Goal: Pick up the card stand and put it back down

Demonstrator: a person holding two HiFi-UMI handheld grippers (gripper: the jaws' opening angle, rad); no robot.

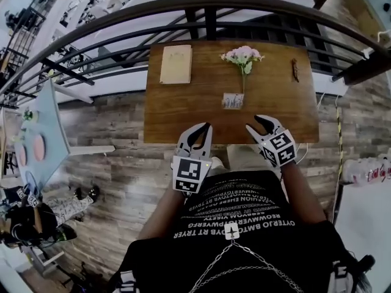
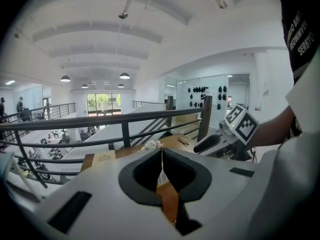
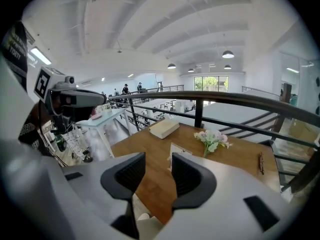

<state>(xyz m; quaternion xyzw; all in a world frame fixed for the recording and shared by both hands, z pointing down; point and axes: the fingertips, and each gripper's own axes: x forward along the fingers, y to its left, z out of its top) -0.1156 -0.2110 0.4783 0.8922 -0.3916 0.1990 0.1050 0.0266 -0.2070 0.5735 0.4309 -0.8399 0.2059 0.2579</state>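
A: Where is the card stand (image 1: 233,101)?

B: Upright on the table (image 1: 183,118), about the middle of the top, a little toward the near edge. Nothing holds it.

A: What lies closest to it?

B: The flowers (image 1: 242,56). They lie flat behind it, and their stem runs down to the stand. I cannot tell whether the two touch.

A: And the grippers?

B: Both hang at the near edge, apart from the stand. The left gripper (image 1: 200,130) is on the near-left side of the stand and the right gripper (image 1: 259,126) on the near-right. The stand is farther in, between their lines.

A: The left fingers?

B: Drawn almost together. In the left gripper view the tips leave only a thin slit, through which the stand and stem show far off. They grip nothing.

A: The right ones?

B: Parted, with a clear gap. The right gripper view shows bare tabletop through it, and the stand beyond, by the right pad. They hold nothing either.

A: What else is on the table?

B: A book (image 1: 176,64) at the far left, well apart from the stand. A small brown thing (image 1: 295,69), too small to name, is at the far right.

A: Beyond the table?

B: A dark railing (image 1: 208,5) curves along its far side.
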